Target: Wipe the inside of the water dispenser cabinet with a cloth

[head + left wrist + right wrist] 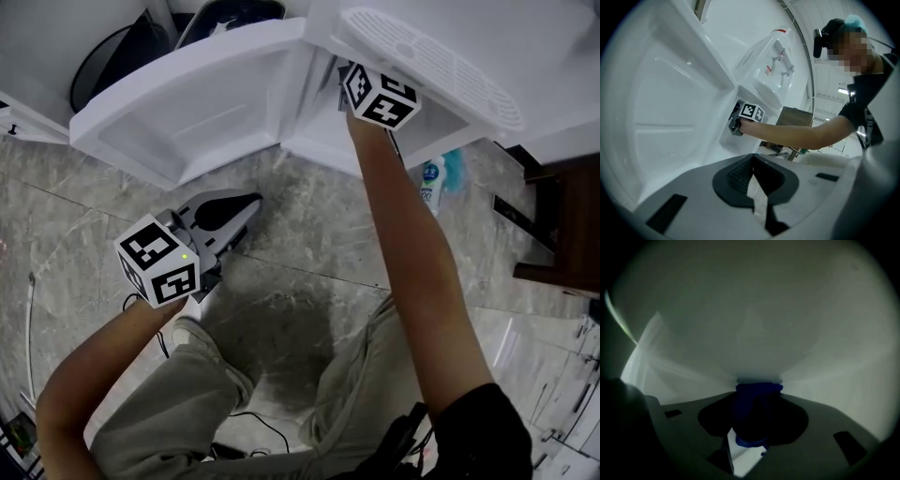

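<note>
- Right gripper (752, 425) is inside the water dispenser cabinet (750, 310), its jaws clamped on a bunched blue cloth (757, 397).
- The cloth sticks out just ahead of the jaw tips and looks pressed to the white inner wall, probably so the fabric does the rubbing rather than the plastic.
- Left gripper (752, 161) has its jaws closed with nothing between them. It sits low beside the open door (187, 103), likely parked out of the way.
</note>
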Action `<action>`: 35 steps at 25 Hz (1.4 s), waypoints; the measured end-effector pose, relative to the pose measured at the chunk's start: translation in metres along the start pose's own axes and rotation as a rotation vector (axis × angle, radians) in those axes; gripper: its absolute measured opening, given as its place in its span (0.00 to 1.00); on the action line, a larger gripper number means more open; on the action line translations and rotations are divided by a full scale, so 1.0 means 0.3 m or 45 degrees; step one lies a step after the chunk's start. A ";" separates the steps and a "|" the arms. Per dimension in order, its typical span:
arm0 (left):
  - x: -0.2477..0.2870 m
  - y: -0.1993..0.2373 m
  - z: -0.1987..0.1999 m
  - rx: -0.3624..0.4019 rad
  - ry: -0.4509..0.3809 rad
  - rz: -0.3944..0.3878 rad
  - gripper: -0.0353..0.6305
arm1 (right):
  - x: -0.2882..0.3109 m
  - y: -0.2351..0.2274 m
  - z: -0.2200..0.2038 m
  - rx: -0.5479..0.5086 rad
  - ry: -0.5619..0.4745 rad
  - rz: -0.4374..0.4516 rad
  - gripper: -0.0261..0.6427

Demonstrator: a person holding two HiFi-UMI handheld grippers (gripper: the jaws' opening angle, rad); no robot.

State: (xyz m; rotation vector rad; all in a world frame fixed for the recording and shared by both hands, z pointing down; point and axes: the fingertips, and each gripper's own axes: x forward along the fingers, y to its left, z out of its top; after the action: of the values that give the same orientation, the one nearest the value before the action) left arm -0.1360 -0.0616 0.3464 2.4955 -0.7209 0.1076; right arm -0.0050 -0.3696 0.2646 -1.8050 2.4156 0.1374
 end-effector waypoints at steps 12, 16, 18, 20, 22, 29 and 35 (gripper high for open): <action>0.090 -0.002 0.090 0.249 -0.024 0.029 0.06 | -0.410 0.183 0.101 0.079 0.124 0.411 0.27; 0.154 -0.055 0.152 0.419 -0.046 0.006 0.07 | -0.573 0.215 0.163 0.226 0.246 0.580 0.27; 0.196 -0.095 0.177 0.521 -0.044 -0.033 0.27 | -0.642 0.231 0.181 0.278 0.319 0.638 0.27; 0.240 -0.146 0.210 0.641 -0.053 -0.076 0.38 | -0.693 0.238 0.192 0.300 0.374 0.678 0.27; 0.280 -0.193 0.250 0.746 -0.073 -0.091 0.41 | -0.728 0.242 0.203 0.310 0.409 0.715 0.27; 0.392 -0.370 0.318 1.228 -0.077 -0.224 0.48 | -0.850 0.240 0.262 0.424 0.509 0.832 0.27; 0.448 -0.504 0.269 1.576 -0.105 -0.378 0.46 | -0.902 0.210 0.267 0.486 0.556 0.853 0.28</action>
State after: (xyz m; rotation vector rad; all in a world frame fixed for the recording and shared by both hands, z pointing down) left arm 0.0510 -0.0589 0.2350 3.7624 -0.2962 0.4573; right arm 0.0141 -0.0835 0.2265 -0.8849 2.9753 -0.6759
